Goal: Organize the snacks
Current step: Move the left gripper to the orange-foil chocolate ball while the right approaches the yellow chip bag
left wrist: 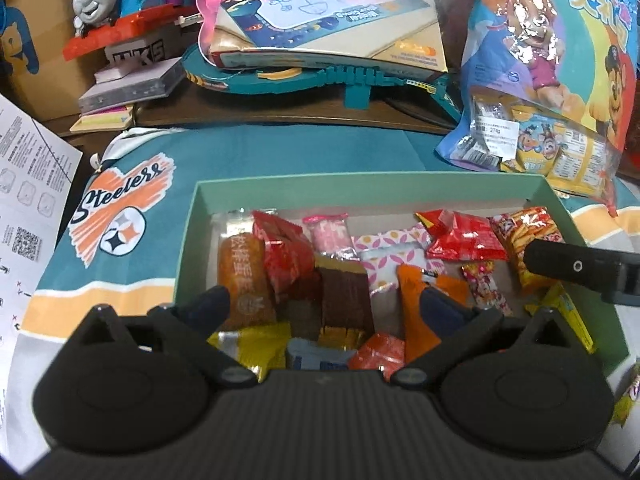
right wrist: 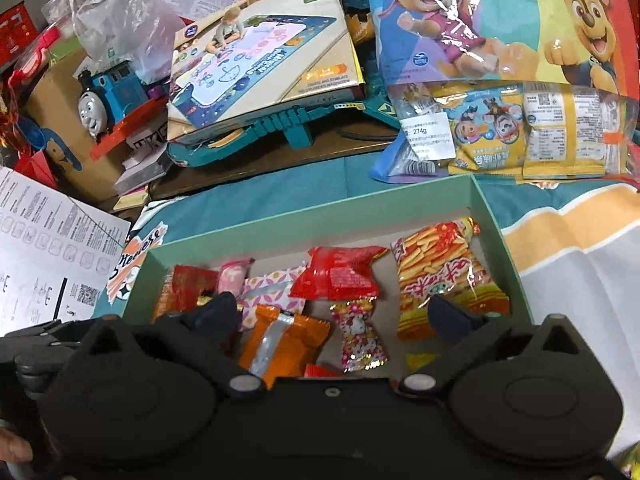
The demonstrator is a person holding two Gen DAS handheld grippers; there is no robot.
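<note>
A shallow pale green box (left wrist: 188,236) sits on a teal cloth printed with an orange "Steelers" logo (left wrist: 120,208), and everything here is placed relative to that box.

Inside the box lie many small wrapped snacks. In the left wrist view, a long orange cake bar (left wrist: 244,280) lies by the box's left wall, with a red packet (left wrist: 286,256) just beside it and a dark brown bar (left wrist: 346,296) toward the middle. A pink-and-white patterned packet (left wrist: 390,258) lies near the centre. A crumpled red packet (left wrist: 460,236) and a bag of orange stick snacks (left wrist: 520,236) lie toward the box's right wall.

The left tongs (left wrist: 324,308) hover over the near half of the box, jaws wide apart, nothing between them touching the pads. The right tongs (right wrist: 336,312) also hover over the box, jaws wide apart and empty. Below them lie an orange foil packet (right wrist: 284,340) and a small cartoon-cat candy (right wrist: 360,336).

Beyond the box's far right corner rests a large cartoon-puppy snack bag (right wrist: 500,40). Beyond its far wall sit a drawing-mat box (right wrist: 264,56) on a teal toy and, further left, a blue toy train (right wrist: 108,92). Left of the box lies a printed paper sheet (right wrist: 52,232).
</note>
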